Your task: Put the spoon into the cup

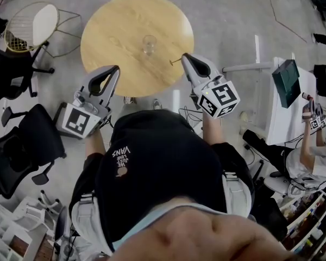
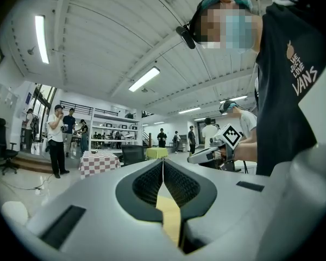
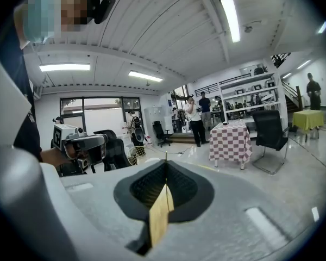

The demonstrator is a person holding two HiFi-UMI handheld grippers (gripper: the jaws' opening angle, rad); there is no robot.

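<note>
In the head view a clear glass cup stands upright near the middle of a round wooden table. A small brown spoon lies at the table's near right edge. My right gripper is held up on the near side of the table; its tip shows just beside the spoon. My left gripper hangs over the table's near left edge. In both gripper views the jaws are pressed together with nothing between them, left gripper and right gripper. Those views look out across the room; the cup and spoon are hidden there.
A wire-frame chair stands left of the table and black office chairs are at my near left. A white desk with another person is at the right. Several people and a checkered table stand farther off in the room.
</note>
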